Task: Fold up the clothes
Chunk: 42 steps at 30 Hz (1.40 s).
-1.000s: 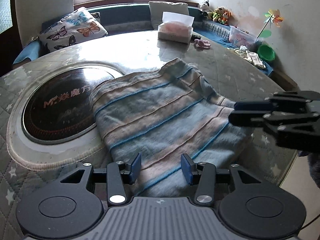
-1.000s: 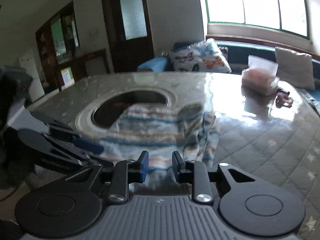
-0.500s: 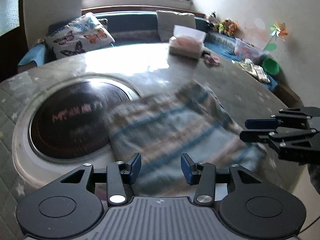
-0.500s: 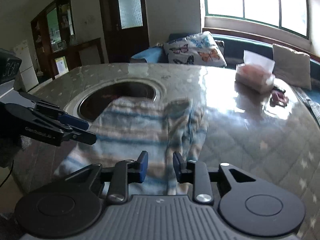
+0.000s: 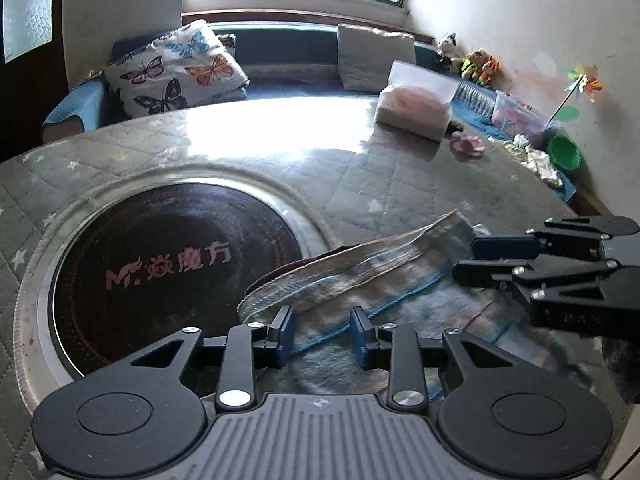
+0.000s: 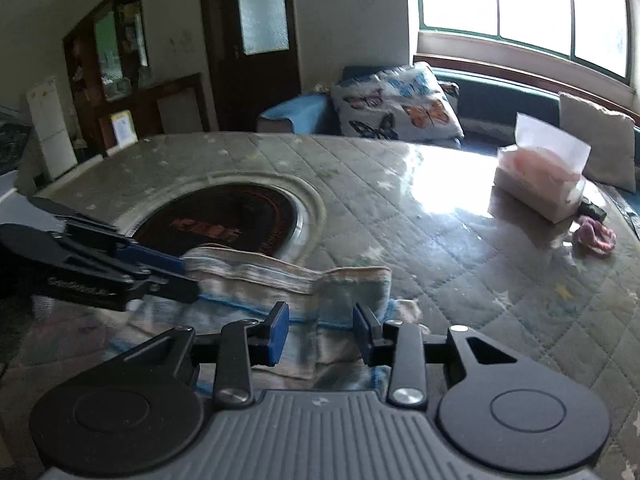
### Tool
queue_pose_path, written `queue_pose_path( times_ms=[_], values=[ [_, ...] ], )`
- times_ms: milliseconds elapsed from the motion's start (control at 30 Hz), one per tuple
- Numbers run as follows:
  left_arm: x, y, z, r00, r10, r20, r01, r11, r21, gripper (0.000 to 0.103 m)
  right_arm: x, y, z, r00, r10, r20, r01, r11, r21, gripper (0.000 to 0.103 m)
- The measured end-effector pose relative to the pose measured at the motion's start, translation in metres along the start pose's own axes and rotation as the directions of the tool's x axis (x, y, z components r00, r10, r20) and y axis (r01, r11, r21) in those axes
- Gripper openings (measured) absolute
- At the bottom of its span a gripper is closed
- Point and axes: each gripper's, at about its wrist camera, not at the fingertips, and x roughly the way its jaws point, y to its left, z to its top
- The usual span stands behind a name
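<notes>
A blue and beige striped garment (image 5: 372, 280) lies folded on the quilted round table, near its front edge; it also shows in the right wrist view (image 6: 288, 280). My left gripper (image 5: 322, 334) is open, low over the garment's near left part, with cloth between its fingers. My right gripper (image 6: 320, 334) is open over the garment's right part. Each gripper shows in the other's view, the right one (image 5: 472, 258) at the garment's right end, the left one (image 6: 180, 276) at its left end. Neither visibly clamps cloth.
A dark round inset (image 5: 168, 268) with red lettering sits in the table left of the garment. A tissue box (image 5: 414, 112) and a pink item (image 5: 466, 145) lie at the far side. A sofa with a butterfly pillow (image 5: 176, 72) stands behind.
Both grippers have dropped low and close to the table. The garment, spread wide a second ago, now lies as a narrower folded band with a raised far edge.
</notes>
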Motion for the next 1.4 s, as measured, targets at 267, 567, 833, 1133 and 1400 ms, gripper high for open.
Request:
queue_pose_path(
  times_ms=[267, 567, 833, 1133, 1400],
  values=[
    [0.005, 0.007, 0.004, 1.0, 0.014, -0.004, -0.014, 1.0, -0.017, 0.025, 0.012, -0.013, -0.012, 0.999, -0.003, -0.035, 0.004, 0.999, 0.033, 0.028],
    [0.019, -0.023, 0.029, 0.998, -0.065, 0.022, 0.064, 0.998, 0.024, 0.025, 0.015, -0.014, -0.008, 0.999, -0.002, -0.034, 0.003, 0.999, 0.051, 0.028],
    [0.04, -0.026, 0.034, 0.998, -0.061, -0.003, 0.061, 0.998, 0.028, 0.027, 0.018, -0.017, -0.008, 0.999, 0.008, -0.036, -0.006, 0.999, 0.048, 0.028],
    [0.013, -0.029, 0.021, 0.997, -0.077, 0.01, 0.077, 0.996, 0.034, 0.026, -0.019, -0.001, -0.016, 0.999, 0.038, -0.018, -0.038, 0.999, 0.016, 0.028],
    [-0.034, -0.046, -0.031, 0.993, -0.118, -0.008, 0.118, 0.988, 0.097, 0.027, -0.056, 0.019, -0.045, 0.997, 0.072, -0.026, -0.072, 0.997, 0.008, 0.028]
  ],
)
